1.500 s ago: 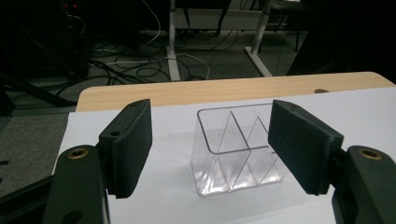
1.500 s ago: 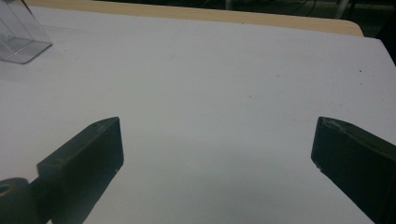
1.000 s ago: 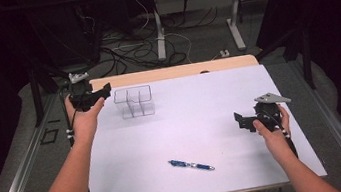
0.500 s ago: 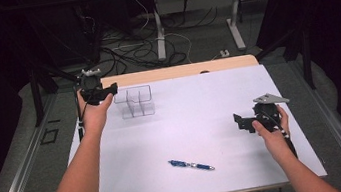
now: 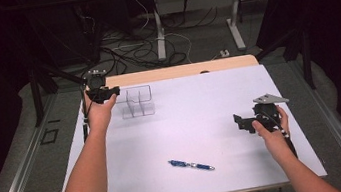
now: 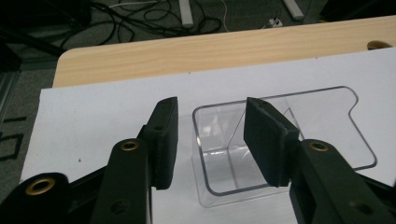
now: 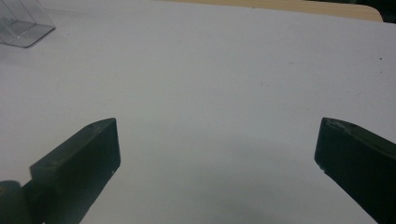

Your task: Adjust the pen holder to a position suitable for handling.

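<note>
- The desk (image 5: 204, 66) is lying under a white sheet (image 5: 202, 122), with a strip of bare wood showing along the far edge at 12 o'clock.
- A clear box (image 5: 136, 102) is standing upright on the sheet toward 11 o'clock; a partition is dividing its inside into compartments, and nothing is lying in the one seen in the left gripper view.
- The left gripper (image 5: 107, 92) is hovering just beside the box on its 9 o'clock side, held in the person's left hand (image 5: 98, 111).
- In the left gripper view its jaws are standing spread: one pad is sitting outside the box wall, the other is appearing over the near compartment (image 6: 243, 149). Whether either pad is touching the plastic I cannot tell; nothing is being pinched.
- The right gripper (image 5: 242, 123) is hanging near the sheet's edge at 3 o'clock, in the right hand (image 5: 271, 129), well apart from the box.
- Its jaws are gaping wide over bare sheet, with a corner of the box (image 7: 23, 21) showing at the upper left of its view.
- A blue pen (image 5: 191, 164) is lying flat on the sheet toward 6 o'clock, apart from both grippers.
</note>
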The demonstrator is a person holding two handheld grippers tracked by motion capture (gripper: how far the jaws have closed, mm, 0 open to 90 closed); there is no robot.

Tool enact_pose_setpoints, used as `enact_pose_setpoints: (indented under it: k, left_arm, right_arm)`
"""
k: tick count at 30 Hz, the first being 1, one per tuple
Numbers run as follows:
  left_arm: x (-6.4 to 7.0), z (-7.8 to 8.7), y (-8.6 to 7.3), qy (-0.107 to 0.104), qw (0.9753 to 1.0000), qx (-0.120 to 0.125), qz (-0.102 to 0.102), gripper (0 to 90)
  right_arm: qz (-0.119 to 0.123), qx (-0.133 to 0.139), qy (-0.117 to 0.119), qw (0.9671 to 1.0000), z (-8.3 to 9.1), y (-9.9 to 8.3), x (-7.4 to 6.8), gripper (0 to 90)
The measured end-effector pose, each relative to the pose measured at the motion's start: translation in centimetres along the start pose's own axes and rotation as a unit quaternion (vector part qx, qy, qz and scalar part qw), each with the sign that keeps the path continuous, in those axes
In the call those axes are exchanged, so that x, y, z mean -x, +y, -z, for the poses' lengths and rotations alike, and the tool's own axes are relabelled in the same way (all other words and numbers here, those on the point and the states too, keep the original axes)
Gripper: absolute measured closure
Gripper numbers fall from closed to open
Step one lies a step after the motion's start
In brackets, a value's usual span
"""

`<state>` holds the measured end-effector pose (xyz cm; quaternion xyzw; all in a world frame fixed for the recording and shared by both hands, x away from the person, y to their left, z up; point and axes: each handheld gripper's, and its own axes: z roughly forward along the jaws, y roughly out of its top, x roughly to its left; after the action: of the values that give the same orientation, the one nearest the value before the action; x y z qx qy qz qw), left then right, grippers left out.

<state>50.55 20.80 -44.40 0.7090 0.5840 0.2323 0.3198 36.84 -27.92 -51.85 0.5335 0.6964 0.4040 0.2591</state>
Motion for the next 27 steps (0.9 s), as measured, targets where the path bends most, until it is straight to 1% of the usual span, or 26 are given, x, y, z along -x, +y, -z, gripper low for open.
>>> enact_pose_setpoints:
  k: [1, 3, 5, 6, 8, 9, 10, 11, 12, 13, 16, 18, 24, 27]
  left_arm:
    - [-0.1, -0.1, 0.0, -0.003, 0.9999, -0.008, 0.006, 57.8]
    - [-0.4, -0.4, -0.1, -0.003, 0.9998, -0.014, 0.015, 60.8]
    - [-0.6, -0.6, -0.2, -0.003, 0.9995, -0.025, 0.021, 62.2]
    - [-0.6, -0.6, -0.2, -0.003, 0.9993, -0.031, 0.023, 64.8]
    - [-0.7, -0.8, -0.3, 0.000, 0.9991, -0.037, 0.020, 66.8]
    - [-0.7, -0.8, -0.3, -0.002, 0.9989, -0.041, 0.023, 67.9]
    - [-0.8, -0.9, -0.4, 0.001, 0.9989, -0.042, 0.020, 67.9]
    - [-0.7, -1.0, -0.4, 0.000, 0.9987, -0.045, 0.021, 69.2]
    - [-0.7, -1.1, -0.5, -0.002, 0.9986, -0.046, 0.027, 70.0]
    - [-0.6, -1.2, -0.5, -0.001, 0.9983, -0.052, 0.026, 71.4]
    - [-0.4, -1.4, -0.6, 0.004, 0.9979, -0.059, 0.026, 73.1]
    - [-0.3, -1.4, -0.5, 0.004, 0.9974, -0.066, 0.028, 76.2]
    - [0.2, -1.6, -0.6, 0.002, 0.9965, -0.075, 0.035, 78.9]
    - [0.3, -1.7, -0.7, 0.009, 0.9961, -0.082, 0.032, 81.0]
  right_arm:
    - [0.003, 0.000, -0.001, 1.0000, 0.0, 0.0, 0.1, 0.2]
    - [0.005, 0.000, 0.000, 1.0000, -0.1, 0.0, 0.1, 0.3]
    - [0.003, 0.000, 0.001, 1.0000, -0.1, 0.0, 0.1, 0.3]
    - [0.001, -0.001, 0.002, 1.0000, -0.1, 0.0, 0.1, 0.4]
    - [0.003, -0.001, 0.001, 1.0000, -0.1, -0.1, 0.2, 0.4]
    - [0.000, -0.002, 0.002, 1.0000, -0.1, -0.1, 0.2, 0.4]
    - [0.000, -0.002, 0.002, 1.0000, -0.1, -0.1, 0.2, 0.4]
    - [0.003, -0.003, 0.002, 1.0000, -0.1, -0.1, 0.2, 0.4]
    - [0.004, -0.003, 0.001, 1.0000, -0.1, -0.1, 0.2, 0.4]
    - [0.002, -0.003, 0.001, 1.0000, -0.1, -0.1, 0.2, 0.5]
    - [0.003, -0.003, 0.002, 1.0000, -0.1, -0.1, 0.2, 0.5]
    - [0.003, -0.004, 0.003, 1.0000, -0.2, -0.1, 0.1, 0.5]
    - [0.002, -0.004, 0.004, 1.0000, -0.2, -0.1, 0.1, 0.6]
    - [0.003, -0.004, 0.004, 1.0000, -0.2, -0.1, 0.1, 0.6]
